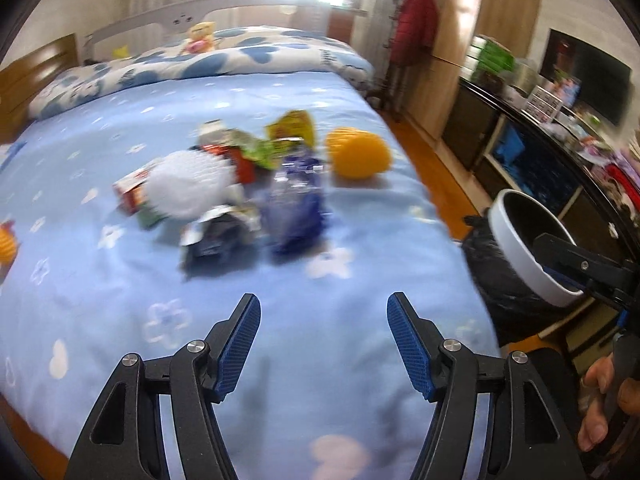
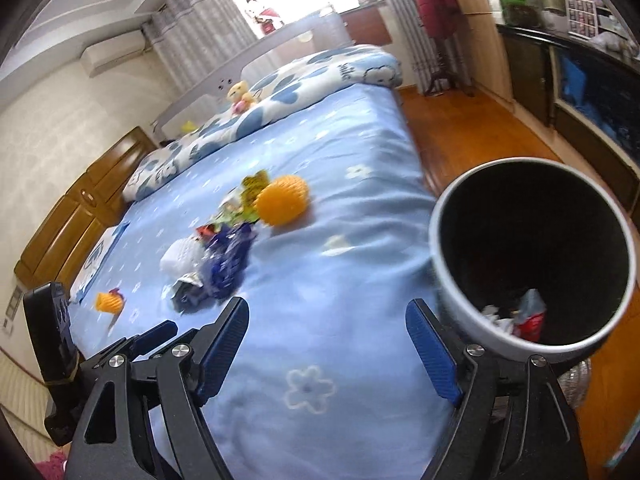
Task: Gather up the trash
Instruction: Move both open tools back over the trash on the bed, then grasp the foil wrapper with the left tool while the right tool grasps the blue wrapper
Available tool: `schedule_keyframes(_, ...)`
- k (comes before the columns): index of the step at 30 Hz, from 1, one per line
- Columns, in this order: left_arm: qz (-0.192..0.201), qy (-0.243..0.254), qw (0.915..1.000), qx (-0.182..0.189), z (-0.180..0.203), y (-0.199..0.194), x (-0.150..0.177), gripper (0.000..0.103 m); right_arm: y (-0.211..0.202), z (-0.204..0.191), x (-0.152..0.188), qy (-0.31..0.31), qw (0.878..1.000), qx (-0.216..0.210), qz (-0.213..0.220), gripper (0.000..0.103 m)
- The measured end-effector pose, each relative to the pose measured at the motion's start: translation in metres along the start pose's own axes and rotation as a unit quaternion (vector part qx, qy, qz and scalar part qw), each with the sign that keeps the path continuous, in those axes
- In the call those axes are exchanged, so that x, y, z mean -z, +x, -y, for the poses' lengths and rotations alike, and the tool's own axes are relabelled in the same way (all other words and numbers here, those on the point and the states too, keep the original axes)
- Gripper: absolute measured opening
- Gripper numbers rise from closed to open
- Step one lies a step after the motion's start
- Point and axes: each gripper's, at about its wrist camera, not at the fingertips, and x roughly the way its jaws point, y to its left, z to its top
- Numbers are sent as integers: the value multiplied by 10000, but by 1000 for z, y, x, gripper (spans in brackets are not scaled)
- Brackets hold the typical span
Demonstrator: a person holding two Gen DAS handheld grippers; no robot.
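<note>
A loose heap of trash lies near the middle of the bed's light blue flower-printed sheet (image 1: 120, 280). In the left wrist view it is blurred, but its parts can be told apart: a white foam fruit net (image 1: 188, 188), round and puffy, on a red and white carton (image 1: 130, 190); a crumpled dark blue foil wrapper (image 1: 298, 208) just right of it; a silver and dark wrapper (image 1: 216, 236) at the near edge of the heap; green and yellow snack packets (image 1: 286, 136) at the far edge. An orange foam fruit net (image 1: 358, 154), ball-shaped, sits just right of the heap, nearer the bed's edge. A second, smaller orange foam net (image 2: 108, 302) lies apart to the left, seen in the right wrist view.

A white round bin with a black liner (image 2: 448, 248) stands beside the bed, its rim close against the mattress edge; some red and white scraps (image 2: 528, 318) lie at its bottom.

The left gripper (image 1: 323, 312) hangs over bare sheet on the near side of the heap, jaws spread, nothing between the blue pads. The right gripper (image 2: 327, 320) is likewise released and empty, over the sheet between heap and bin.
</note>
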Motion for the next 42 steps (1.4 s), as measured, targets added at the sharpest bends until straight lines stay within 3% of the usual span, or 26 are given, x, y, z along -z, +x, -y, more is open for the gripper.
schedule_keyframes(9, 3, -359, 9988, -341, -25, -19, 15, 66, 34, -40, 4, -113, 9991, -287, -275, 82)
schedule_keyframes(14, -8, -499, 9978, -436, -32, -16, 6, 65, 59, -55, 5, -86, 9979, -434, -475, 82)
schedule_keyframes(25, -68, -549, 9983, -182, -44, 7, -20, 66, 113, -85, -10, -54, 9944, -787, -706, 81)
schedule_keyframes(28, -132, -424, 9988, -208, -42, 22, -25, 66, 129, -88, -15, 3, 9928, -874, -822, 76)
schedule_keyframes(31, -196, -396, 9989, -151, -55, 43, -35, 65, 148, -86, -19, 137, 9907, -913, -1003, 65)
schedule_keyframes(33, -260, -433, 9987, -72, -60, 54, -38, 61, 158, -84, -19, 200, 9887, -977, -1117, 56)
schedule_keyframes(34, -298, -457, 9985, 9, -62, 60, -38, 45, 162, -83, -19, 269, 9870, -1069, -1171, 54)
schedule_keyframes(35, -362, -470, 9982, 87, -63, 66, -37, 23, 164, -82, -19, 299, 9861, -1115, -1194, 43)
schedule_keyframes(37, -424, -496, 9978, 116, -64, 74, -37, 18, 162, -82, -18, 296, 9846, -1216, -1218, 27)
schedule_keyframes(42, -250, -469, 9986, 79, -64, 67, -35, 15, 144, -81, -16, 239, 9860, -1240, -1089, 20)
